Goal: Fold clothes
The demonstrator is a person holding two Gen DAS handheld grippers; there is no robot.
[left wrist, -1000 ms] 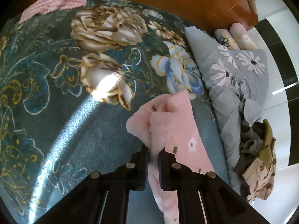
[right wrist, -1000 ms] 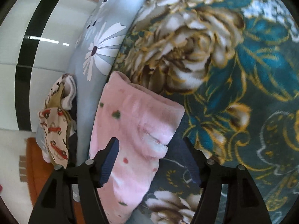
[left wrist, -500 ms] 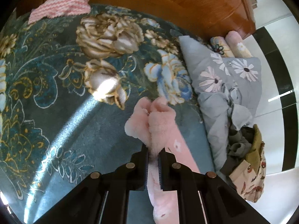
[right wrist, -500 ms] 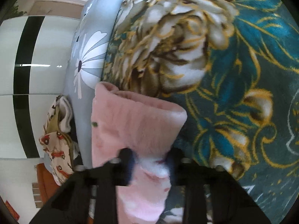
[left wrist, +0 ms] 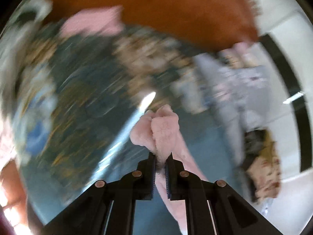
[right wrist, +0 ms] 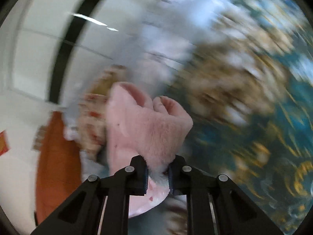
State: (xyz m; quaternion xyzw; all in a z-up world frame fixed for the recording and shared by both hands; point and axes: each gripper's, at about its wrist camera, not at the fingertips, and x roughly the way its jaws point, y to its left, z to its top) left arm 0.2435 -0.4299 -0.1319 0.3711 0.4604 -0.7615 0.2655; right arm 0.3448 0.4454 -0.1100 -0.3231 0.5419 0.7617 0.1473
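the left gripper [left wrist: 160,161] is clamped tight on a bunched edge of the pink fleece garment [left wrist: 165,131], held above the teal floral blanket [left wrist: 82,101]. the right gripper [right wrist: 157,169] is closing on another fold of it, pads pressing the plush (white lining shows there). beyond, blurred, probably a grey daisy-print pillow [left wrist: 234,90].
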